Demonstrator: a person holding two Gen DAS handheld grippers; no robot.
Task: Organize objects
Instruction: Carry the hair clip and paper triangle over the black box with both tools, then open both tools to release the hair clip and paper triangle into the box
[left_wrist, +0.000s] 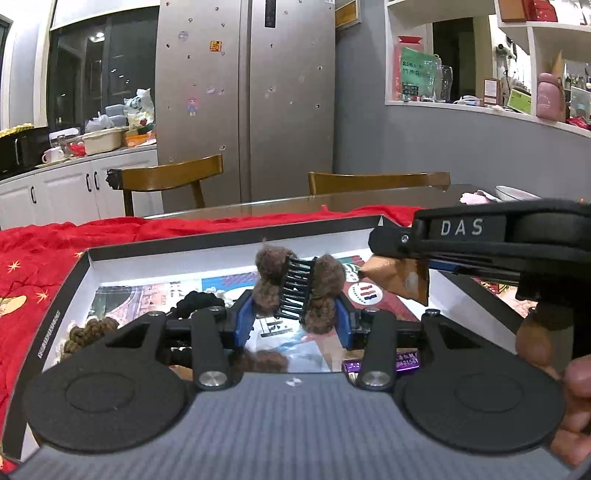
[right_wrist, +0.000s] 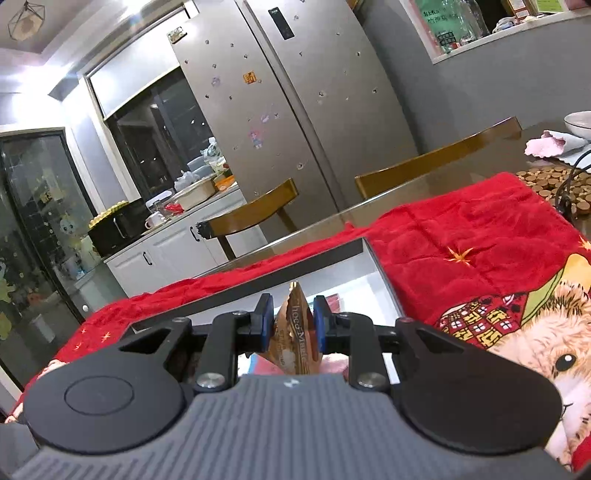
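Left wrist view: your left gripper (left_wrist: 294, 310) is clamped on a fuzzy brown hair claw clip (left_wrist: 295, 286), the blue pads (left_wrist: 246, 320) pressing its furry sides while the black comb teeth stand up between them. Just below and beyond the pads lies the open box (left_wrist: 88, 258) with its dark rim and white walls; to the left of the pads, inside it, sit a black scrunchie (left_wrist: 195, 301) and a brown braided hair tie (left_wrist: 86, 332). To the right and slightly ahead, your right gripper (left_wrist: 373, 269) reaches in over the box, pinching a copper-coloured snack packet (left_wrist: 399, 278). In the right wrist view that right gripper (right_wrist: 293, 325) is closed on the packet (right_wrist: 295, 332), which stands upright between the pads, above the box's far corner. Beyond the box spreads the red blanket (right_wrist: 461, 229).
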